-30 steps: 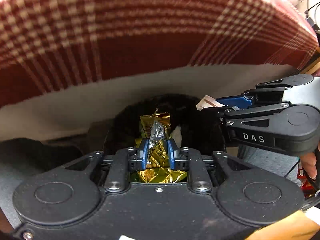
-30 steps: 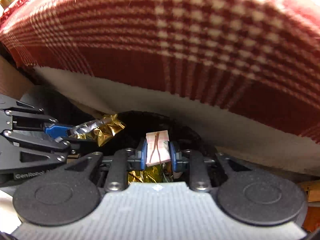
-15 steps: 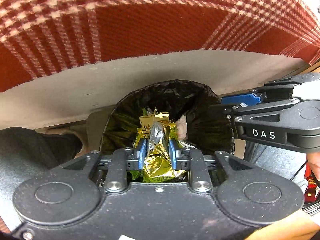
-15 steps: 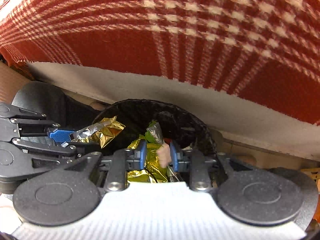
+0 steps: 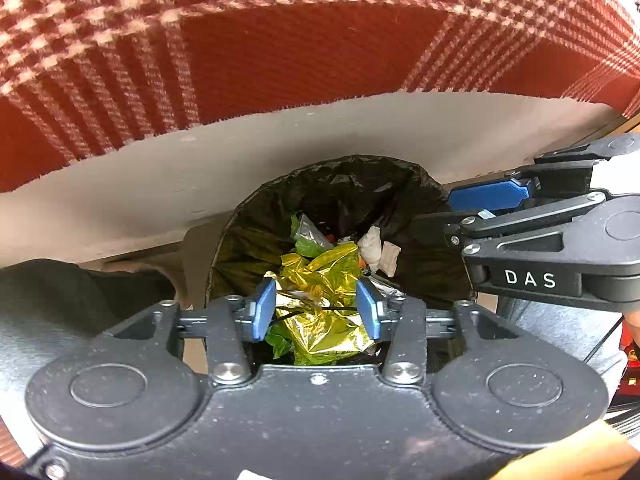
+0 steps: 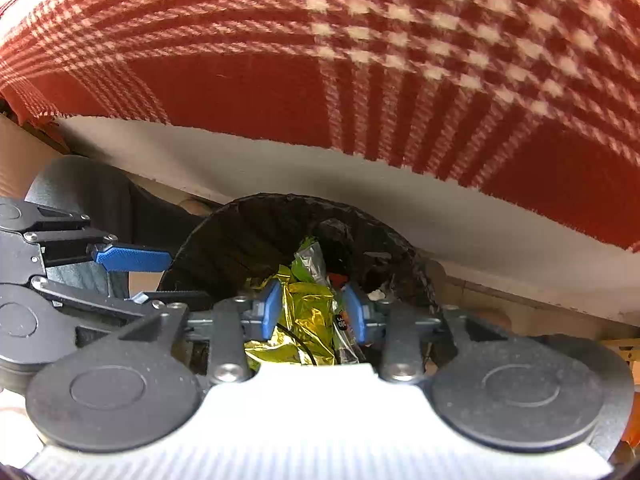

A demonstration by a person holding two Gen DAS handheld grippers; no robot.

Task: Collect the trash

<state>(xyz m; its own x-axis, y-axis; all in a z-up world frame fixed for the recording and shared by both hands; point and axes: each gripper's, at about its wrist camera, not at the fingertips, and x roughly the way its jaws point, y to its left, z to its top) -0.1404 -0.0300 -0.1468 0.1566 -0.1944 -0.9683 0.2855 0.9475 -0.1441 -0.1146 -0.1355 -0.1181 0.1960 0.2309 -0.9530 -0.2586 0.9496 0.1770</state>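
- Both jaw pairs stand parted with nothing pinched: we see the left gripper point(image 5: 316, 312) and the right gripper point(image 6: 313, 311) each pointing steeply down over the trash bin point(image 5: 256, 216), and both have just been opening.
- Between and below the left jaws lies a crumpled gold wrapper point(image 5: 320, 276), loose on the heap inside the bin; the blue pads point(image 5: 264, 312) do not press on it.
- We cannot give that wrapper a clear long axis, since it is balled up; its bulk runs from the jaw gap away toward the far wall of the bin.
- Beyond the left jaws, a silver and green wrapper point(image 5: 308, 236) lies lengthwise away from us, one end tipped toward the far rim.
- To the right of the left jaws, white crumpled paper point(image 5: 376, 248) rests against the black liner.
- From the right wrist view we see the gold wrapper point(image 6: 308, 312) under the right jaws as well, and the left gripper point(image 6: 132, 260) just left of the bin's rim point(image 6: 280, 200).
- A red and white plaid cloth point(image 6: 320, 60) hangs beyond the bin, past both jaw pairs.
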